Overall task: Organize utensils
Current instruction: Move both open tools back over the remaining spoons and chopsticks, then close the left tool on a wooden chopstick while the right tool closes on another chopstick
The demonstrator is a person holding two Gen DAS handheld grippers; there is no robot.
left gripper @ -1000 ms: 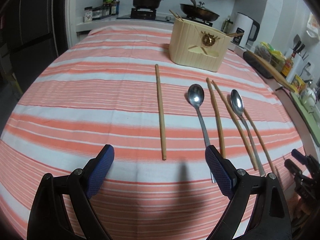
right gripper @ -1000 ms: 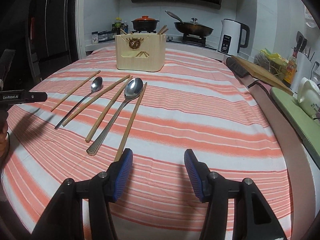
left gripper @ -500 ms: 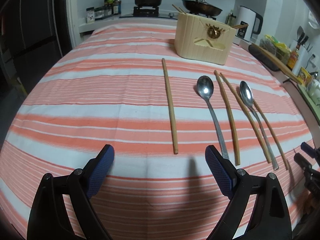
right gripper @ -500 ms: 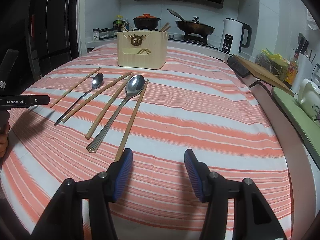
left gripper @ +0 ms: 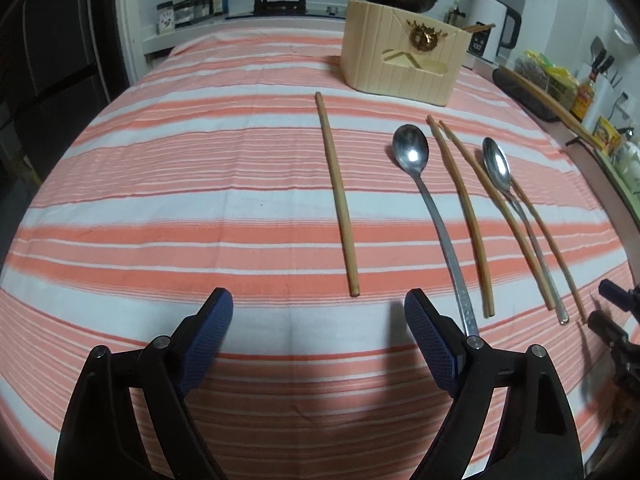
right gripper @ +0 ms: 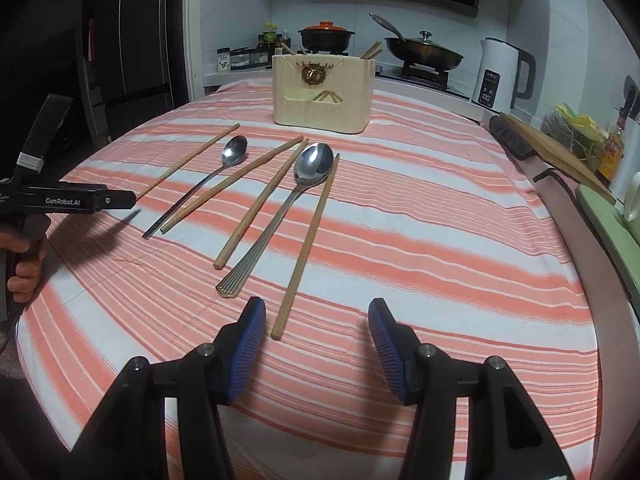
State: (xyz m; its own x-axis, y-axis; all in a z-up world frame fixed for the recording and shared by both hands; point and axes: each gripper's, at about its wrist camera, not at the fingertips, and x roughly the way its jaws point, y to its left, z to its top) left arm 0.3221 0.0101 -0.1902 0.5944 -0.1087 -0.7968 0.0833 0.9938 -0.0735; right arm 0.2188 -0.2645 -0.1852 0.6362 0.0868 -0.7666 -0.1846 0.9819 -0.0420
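Note:
Several wooden chopsticks and two metal spoons lie in a row on the striped cloth. In the left wrist view a lone chopstick [left gripper: 338,196] lies ahead of my open, empty left gripper [left gripper: 318,340], with a smooth-handled spoon [left gripper: 434,208] to its right. In the right wrist view my open, empty right gripper [right gripper: 316,338] sits just behind the near end of the rightmost chopstick [right gripper: 308,246], beside a ridged-handle spoon [right gripper: 280,216]. A cream utensil holder [right gripper: 323,94] with chopsticks in it stands at the far side; it also shows in the left wrist view [left gripper: 402,62].
The table carries a pink and white striped cloth [right gripper: 420,220]. Behind it are a stove with a red-lidded pot [right gripper: 326,38] and a wok [right gripper: 422,54], and a white kettle [right gripper: 504,74]. A cutting board [right gripper: 556,152] and bottles line the right counter. A dark fridge stands on the left.
Both grippers moved forward toward the utensils. The lone chopstick's near end now lies between the left fingers' line; the right chopstick's end now lies between the right fingertips. Both stayed open.

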